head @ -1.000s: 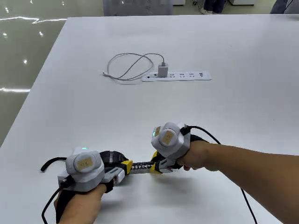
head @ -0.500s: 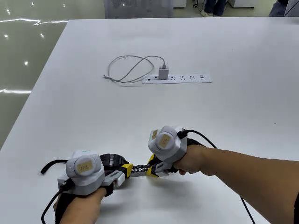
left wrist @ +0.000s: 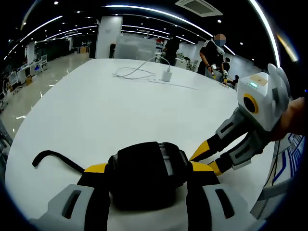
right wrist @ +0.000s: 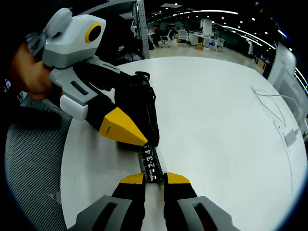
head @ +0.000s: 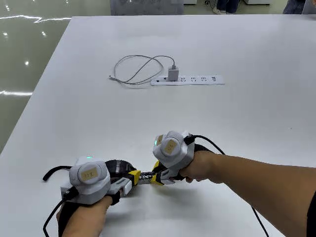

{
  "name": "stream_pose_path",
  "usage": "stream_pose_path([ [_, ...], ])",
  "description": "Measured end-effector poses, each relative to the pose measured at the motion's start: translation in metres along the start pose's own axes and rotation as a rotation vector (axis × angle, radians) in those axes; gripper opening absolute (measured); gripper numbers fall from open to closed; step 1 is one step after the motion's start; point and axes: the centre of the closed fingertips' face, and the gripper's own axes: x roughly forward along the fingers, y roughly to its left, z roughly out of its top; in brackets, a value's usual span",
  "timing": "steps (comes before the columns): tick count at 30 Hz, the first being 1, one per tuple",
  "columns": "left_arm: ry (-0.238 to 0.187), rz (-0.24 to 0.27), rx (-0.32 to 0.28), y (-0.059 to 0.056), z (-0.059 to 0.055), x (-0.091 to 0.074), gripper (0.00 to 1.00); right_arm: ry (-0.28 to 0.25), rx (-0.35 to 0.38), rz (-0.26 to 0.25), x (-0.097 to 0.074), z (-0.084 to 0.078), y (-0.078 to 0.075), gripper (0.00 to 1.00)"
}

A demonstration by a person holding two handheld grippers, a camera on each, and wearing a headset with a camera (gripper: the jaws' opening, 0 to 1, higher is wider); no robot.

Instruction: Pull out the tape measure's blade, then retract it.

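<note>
A black tape measure [head: 118, 169] rests on the white table [head: 222, 113] near the front edge, with my left gripper [head: 129, 180] shut on its case. In the left gripper view the case [left wrist: 147, 173] sits clamped between the yellow-tipped jaws of the left gripper [left wrist: 149, 168]. A short length of blade [head: 143, 180] runs right from the case. My right gripper [head: 155, 179] is shut on the blade's end. In the right gripper view the numbered blade [right wrist: 150, 164] lies between the tips of the right gripper [right wrist: 154, 179], close to the case [right wrist: 140, 110].
A white power strip [head: 190, 80] with a plugged charger [head: 172, 74] and a looped white cable [head: 136, 70] lies mid-table, farther back. The tape measure's black strap [head: 51, 173] trails left. The table's left edge [head: 37, 91] drops to a glossy floor.
My right gripper has moved left toward the case with the blade's end, so less blade shows between the two grippers. The left gripper has stayed put.
</note>
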Motion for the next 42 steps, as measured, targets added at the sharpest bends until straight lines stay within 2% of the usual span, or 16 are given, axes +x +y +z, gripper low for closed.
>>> stream_pose_path([
  [18,-0.001,0.0,0.001,0.0,0.001,0.001,0.6,-0.014,-0.007,-0.006,0.007,0.008,0.001,0.11],
  [23,-0.002,-0.001,0.0,0.0,0.001,0.0,0.6,-0.027,-0.002,0.016,0.008,0.01,0.002,0.11],
  [26,-0.003,-0.001,0.002,0.0,0.001,0.0,0.6,-0.025,-0.026,0.016,0.009,0.011,0.003,0.11],
  [34,-0.005,-0.001,0.002,0.0,0.001,0.001,0.6,-0.032,-0.034,0.019,0.01,0.014,0.004,0.11],
  [42,-0.008,0.0,0.001,-0.001,0.001,0.0,0.61,-0.044,-0.015,0.024,0.012,0.017,0.005,0.11],
])
